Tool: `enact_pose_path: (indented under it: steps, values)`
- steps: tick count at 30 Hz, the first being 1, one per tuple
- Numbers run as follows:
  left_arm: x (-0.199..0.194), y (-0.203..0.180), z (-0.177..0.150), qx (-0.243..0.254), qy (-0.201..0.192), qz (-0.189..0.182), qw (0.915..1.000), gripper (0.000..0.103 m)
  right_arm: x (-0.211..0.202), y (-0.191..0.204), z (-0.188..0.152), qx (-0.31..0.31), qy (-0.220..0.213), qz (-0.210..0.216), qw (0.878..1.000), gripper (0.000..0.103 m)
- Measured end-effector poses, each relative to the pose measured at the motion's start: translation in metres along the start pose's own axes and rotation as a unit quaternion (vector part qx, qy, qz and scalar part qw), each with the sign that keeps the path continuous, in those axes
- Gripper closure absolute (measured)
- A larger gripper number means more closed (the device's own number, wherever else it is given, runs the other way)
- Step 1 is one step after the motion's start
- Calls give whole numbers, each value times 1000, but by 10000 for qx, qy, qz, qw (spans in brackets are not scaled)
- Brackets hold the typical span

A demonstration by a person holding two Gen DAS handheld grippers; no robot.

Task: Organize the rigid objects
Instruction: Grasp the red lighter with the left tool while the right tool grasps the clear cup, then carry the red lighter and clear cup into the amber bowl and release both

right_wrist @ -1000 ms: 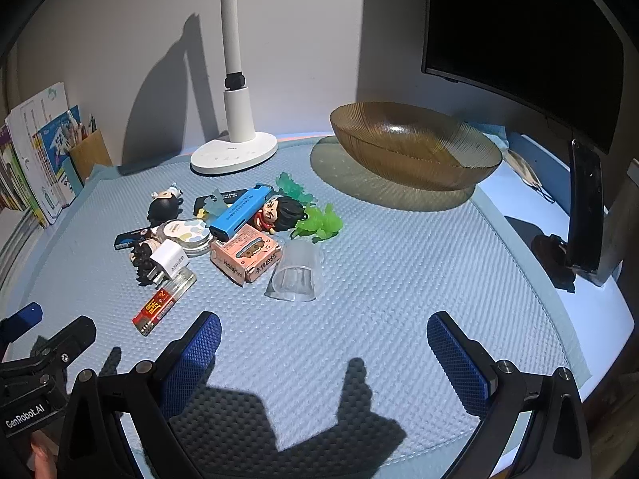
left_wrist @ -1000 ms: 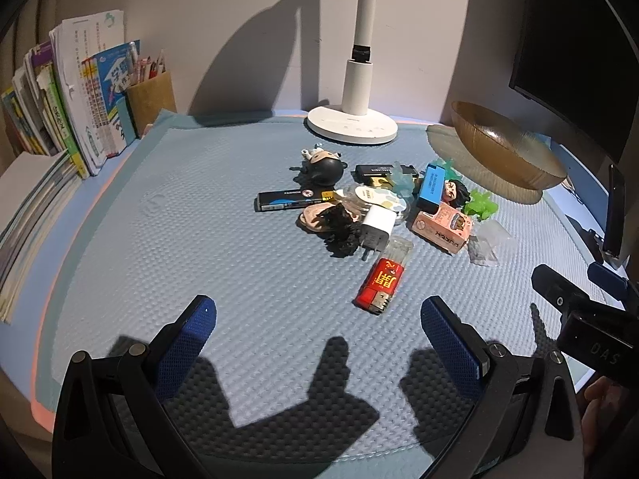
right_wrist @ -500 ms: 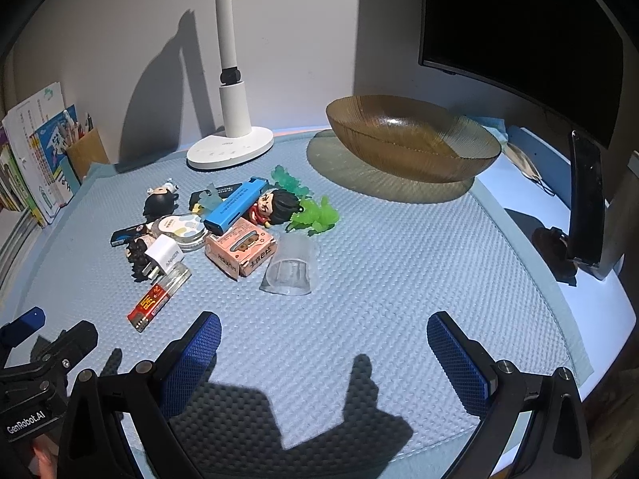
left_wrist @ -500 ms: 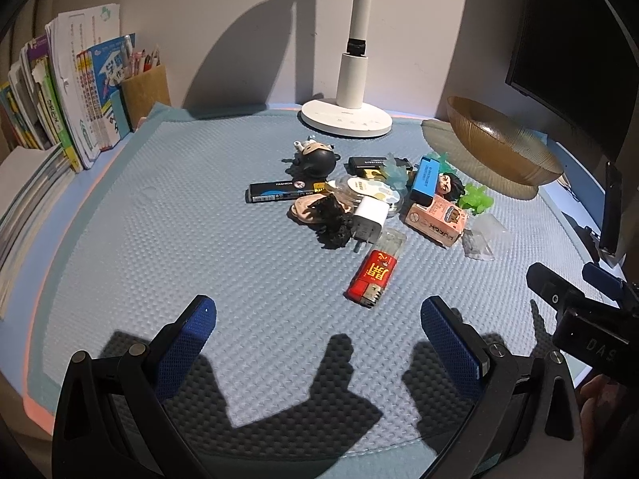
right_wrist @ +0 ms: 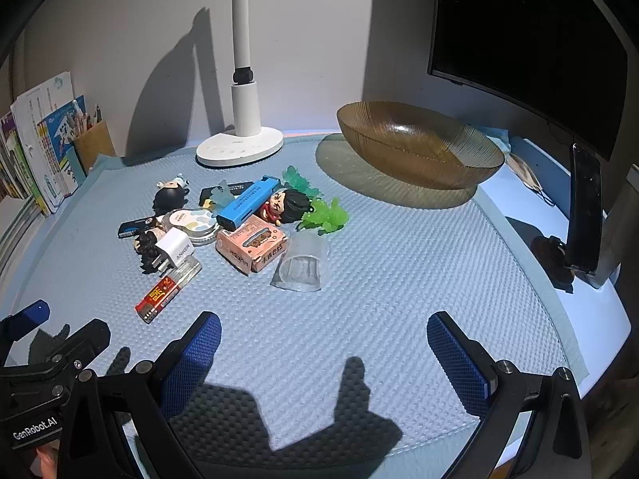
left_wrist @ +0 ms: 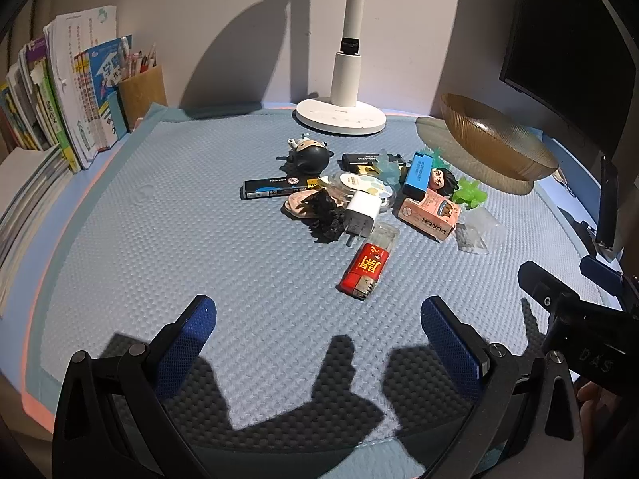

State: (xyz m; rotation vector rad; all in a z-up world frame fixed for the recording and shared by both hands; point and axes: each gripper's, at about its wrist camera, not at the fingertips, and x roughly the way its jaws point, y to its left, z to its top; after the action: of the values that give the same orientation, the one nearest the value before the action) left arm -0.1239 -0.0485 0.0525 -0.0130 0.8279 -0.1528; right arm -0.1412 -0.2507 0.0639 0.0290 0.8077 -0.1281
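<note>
A heap of small items lies mid-mat: a red lighter [left_wrist: 365,269] [right_wrist: 167,291], a white charger [left_wrist: 361,215] [right_wrist: 173,248], a pink box [left_wrist: 429,215] [right_wrist: 251,244], a blue box [left_wrist: 417,169] [right_wrist: 247,204], a black-haired figurine [left_wrist: 309,155], a black bar [left_wrist: 279,188], a clear plastic cup [right_wrist: 300,265] on its side and green toys [right_wrist: 325,216]. An amber glass bowl [left_wrist: 495,141] [right_wrist: 419,147] stands at the back right. My left gripper [left_wrist: 317,317] hangs open just short of the lighter. My right gripper [right_wrist: 323,333] hangs open in front of the cup. Neither holds anything.
A white lamp base [left_wrist: 341,113] [right_wrist: 239,145] stands behind the heap. Books [left_wrist: 60,99] and a cardboard pen holder [left_wrist: 141,90] line the back left. A dark monitor [right_wrist: 527,36] and a phone on a stand [right_wrist: 585,211] occupy the right edge. The blue textured mat [left_wrist: 159,239] covers the desk.
Both grippers have drifted slightly forward toward the heap, which now sits a little lower and nearer in the views. Both stay open; no object has moved.
</note>
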Motion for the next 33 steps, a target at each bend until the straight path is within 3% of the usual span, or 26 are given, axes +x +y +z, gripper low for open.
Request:
enact_pose_path:
  steps: [5,7,14,20,23,24,25,27,33]
  values:
    - [17,-1,2,66,162,-25,9998,1,22,-17,5,187,211,196,9994,0]
    - [29,-1,3,62,321,-151,9994,1,37,-29,11,340,385,453,9976,6]
    - [59,-15,9,285,668,-375,9967,12,66,-28,29,271,697,744,9944,11]
    - [69,-23,14,507,626,-330,9962,29,85,-10,36,-30,812,669,9944,27]
    - [69,-26,16,625,558,-338,9959,51,94,-7,37,-98,905,628,9939,44]
    - [68,-28,16,668,535,-333,9958,63,97,-7,37,-125,943,624,9935,55]
    - [68,-29,16,711,521,-354,9955,69,100,-7,36,-150,977,628,9931,64]
    - [67,-30,17,737,496,-357,9954,77,98,-10,36,-129,897,653,9937,64]
    - [42,-42,31,778,132,-586,9952,84,60,-43,49,131,353,877,9954,64]
